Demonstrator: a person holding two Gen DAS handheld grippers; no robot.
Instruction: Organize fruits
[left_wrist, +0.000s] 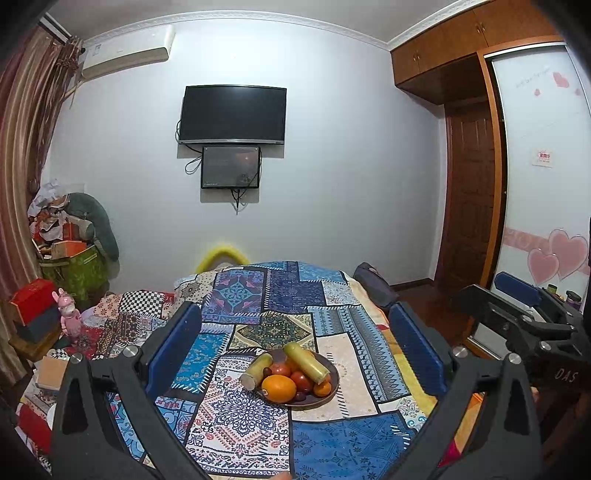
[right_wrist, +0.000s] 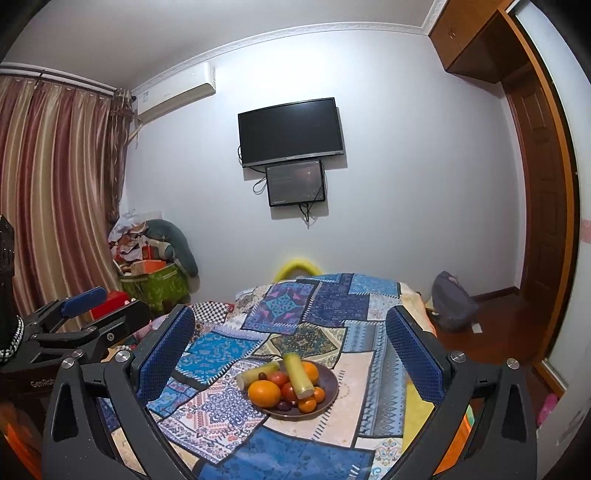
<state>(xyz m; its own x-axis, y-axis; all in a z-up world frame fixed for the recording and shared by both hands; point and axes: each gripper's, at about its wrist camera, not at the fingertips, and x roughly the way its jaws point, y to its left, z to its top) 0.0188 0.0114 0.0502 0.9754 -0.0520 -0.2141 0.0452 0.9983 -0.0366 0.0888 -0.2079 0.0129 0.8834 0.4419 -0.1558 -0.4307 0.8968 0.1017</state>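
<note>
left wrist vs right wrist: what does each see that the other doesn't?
Left wrist only: wardrobe sliding door with pink hearts, pink toy figure, and the right gripper at its right edge, open.

Right wrist only: the full striped curtain, and the left gripper at its left edge, open.

Both: brown plate of fruit on the patchwork cloth, big orange in front, wall TV, air conditioner.
</note>
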